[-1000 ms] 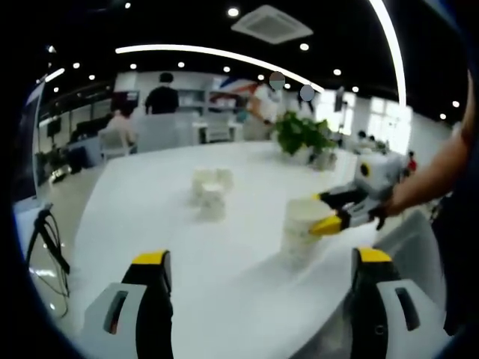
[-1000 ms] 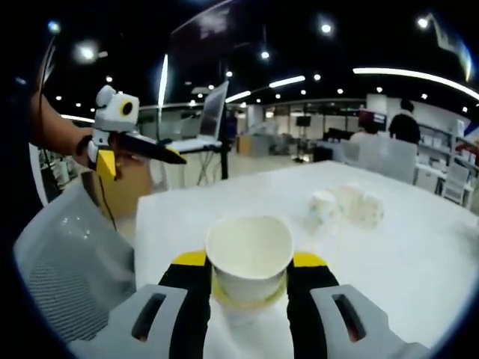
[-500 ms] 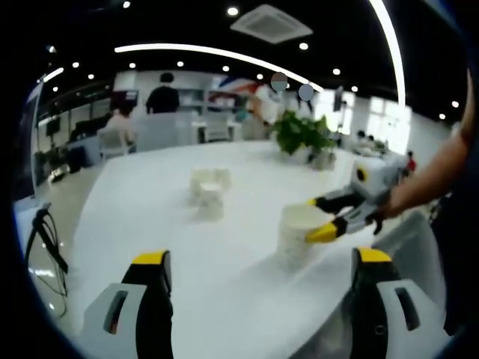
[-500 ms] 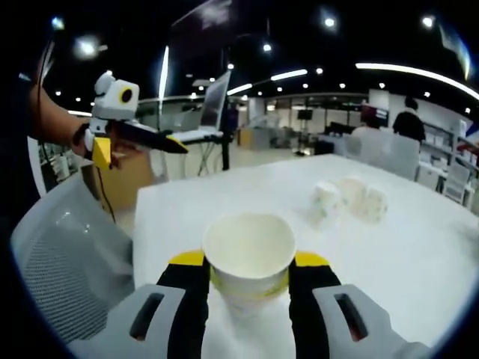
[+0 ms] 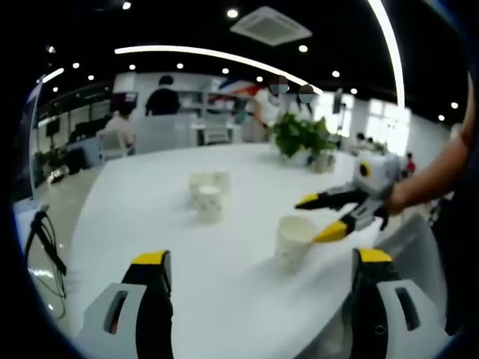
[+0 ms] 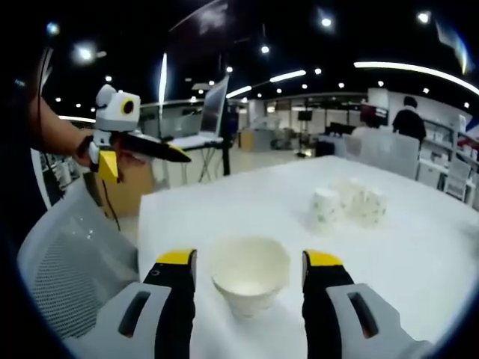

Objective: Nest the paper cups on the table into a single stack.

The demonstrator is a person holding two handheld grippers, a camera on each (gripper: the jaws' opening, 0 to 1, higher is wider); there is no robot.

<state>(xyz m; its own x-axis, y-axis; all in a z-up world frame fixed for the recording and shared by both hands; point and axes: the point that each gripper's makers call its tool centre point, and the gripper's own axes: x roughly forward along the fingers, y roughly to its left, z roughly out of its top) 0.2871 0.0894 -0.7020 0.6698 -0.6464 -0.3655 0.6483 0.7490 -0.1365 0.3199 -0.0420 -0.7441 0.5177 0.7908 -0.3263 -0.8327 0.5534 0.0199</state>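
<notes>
Right gripper (image 6: 248, 263) (jaws apart) astride one cup (image 6: 249, 274), three cups (image 6: 348, 203) beyond

A wide-mouthed white paper cup (image 6: 249, 280) stands upright and open on the white worktop (image 6: 419, 262), its inside bare. Well apart, farther along the worktop, a small cluster of white paper cups (image 6: 346, 203) stands close together, the nearest one faintly speckled.

- The left gripper view looks from the near table (image 5: 135, 202) edge across the white top, toward a far plant (image 5: 301, 134).
- The right gripper view looks from low and close, toward a far laptop (image 6: 213, 112).
- Both views share the near paper cup (image 5: 293, 241) (image 6: 249, 275) and the far cup cluster (image 5: 206, 192) (image 6: 346, 203).
</notes>
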